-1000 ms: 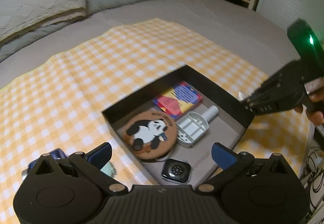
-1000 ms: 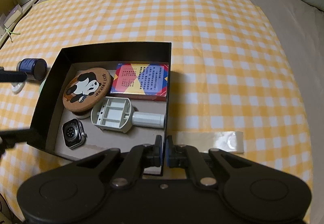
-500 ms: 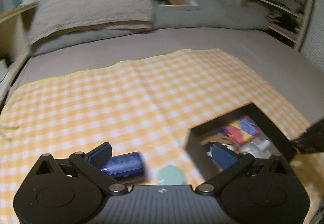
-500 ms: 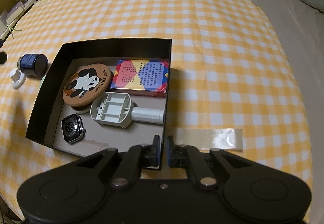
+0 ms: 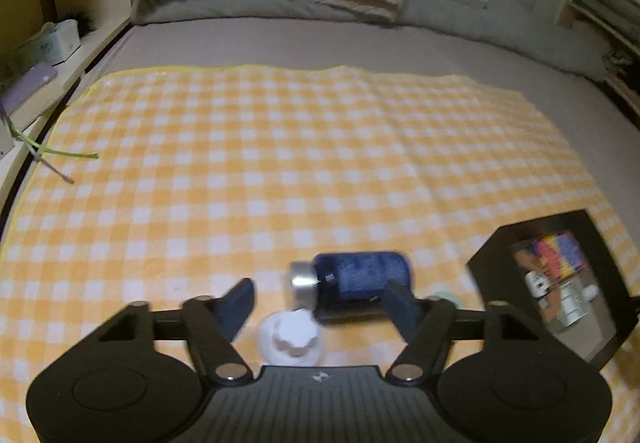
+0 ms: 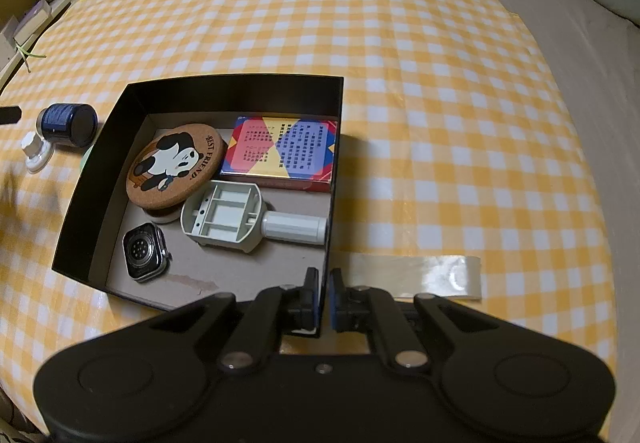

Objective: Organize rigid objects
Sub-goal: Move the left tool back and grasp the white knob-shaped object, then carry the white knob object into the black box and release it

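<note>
Right gripper (image 6: pixel 325 297): clenched on the near wall of the black box (image 6: pixel 236 89), apparently to steady it for loading.
Left gripper (image 5: pixel 320 297): released, jaws spread wide, lined up on the blue bottle (image 5: pixel 352 279).
Blue bottle: on its side on the yellow checked cloth (image 5: pixel 280 163), just left of the box, beside a white knob (image 5: pixel 291 337).
Box contents: panda coaster (image 6: pixel 176 166), smartwatch (image 6: pixel 143 251), colourful card box (image 6: pixel 280 153), grey plastic holder (image 6: pixel 224 217).

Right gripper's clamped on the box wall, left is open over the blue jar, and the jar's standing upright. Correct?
Not quite. The blue jar is lying on its side, as the left wrist view shows. The rest holds: right gripper clamped on the box wall, left gripper open over the jar.
</note>
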Available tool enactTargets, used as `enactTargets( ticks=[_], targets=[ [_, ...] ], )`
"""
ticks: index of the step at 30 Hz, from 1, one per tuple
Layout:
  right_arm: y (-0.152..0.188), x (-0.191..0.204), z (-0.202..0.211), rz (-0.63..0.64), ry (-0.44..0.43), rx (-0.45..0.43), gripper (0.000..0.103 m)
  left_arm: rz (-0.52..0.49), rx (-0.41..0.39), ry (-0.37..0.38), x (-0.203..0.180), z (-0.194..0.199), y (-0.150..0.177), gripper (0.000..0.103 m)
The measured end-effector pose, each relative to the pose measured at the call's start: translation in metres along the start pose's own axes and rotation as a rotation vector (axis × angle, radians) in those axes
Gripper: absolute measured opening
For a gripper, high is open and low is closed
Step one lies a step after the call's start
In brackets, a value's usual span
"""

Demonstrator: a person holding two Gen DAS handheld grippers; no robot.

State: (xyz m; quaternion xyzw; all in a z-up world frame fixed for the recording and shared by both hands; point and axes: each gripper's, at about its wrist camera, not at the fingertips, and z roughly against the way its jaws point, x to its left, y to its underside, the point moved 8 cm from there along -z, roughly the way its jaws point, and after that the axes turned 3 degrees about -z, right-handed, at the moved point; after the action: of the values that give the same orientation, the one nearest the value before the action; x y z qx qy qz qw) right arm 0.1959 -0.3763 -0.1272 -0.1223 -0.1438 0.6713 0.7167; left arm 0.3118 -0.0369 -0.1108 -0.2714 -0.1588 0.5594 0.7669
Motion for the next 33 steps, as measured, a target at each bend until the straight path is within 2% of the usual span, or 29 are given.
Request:
enactTargets(
  ticks=[3,7,10,16,29,33],
  targets=[
    [0.001,-0.001,0.0,0.001,0.001,0.0,0.005,-0.018,0.029,-0.03,0.01,-0.006,0.007,0.046],
    [0.001,-0.001,-0.001,0.002,0.003,0.002,0.006,-0.028,0.056,-0.023,0.015,-0.013,0.018,0.044],
    [0.001,-0.001,-0.004,0.005,0.005,0.005,0.006,-0.068,0.08,-0.027,0.011,-0.019,0.024,0.043],
    [0.0,-0.001,-0.007,0.009,0.009,0.011,0.006,-0.139,0.114,-0.034,0.001,-0.032,0.032,0.03],
    [0.0,-0.001,-0.007,0.01,0.008,0.011,0.006,-0.168,0.096,-0.053,-0.001,-0.034,0.031,0.03],
    [0.0,0.0,-0.006,0.025,0.007,0.004,0.004,-0.153,0.061,0.002,-0.012,-0.026,0.028,0.03]
  ],
)
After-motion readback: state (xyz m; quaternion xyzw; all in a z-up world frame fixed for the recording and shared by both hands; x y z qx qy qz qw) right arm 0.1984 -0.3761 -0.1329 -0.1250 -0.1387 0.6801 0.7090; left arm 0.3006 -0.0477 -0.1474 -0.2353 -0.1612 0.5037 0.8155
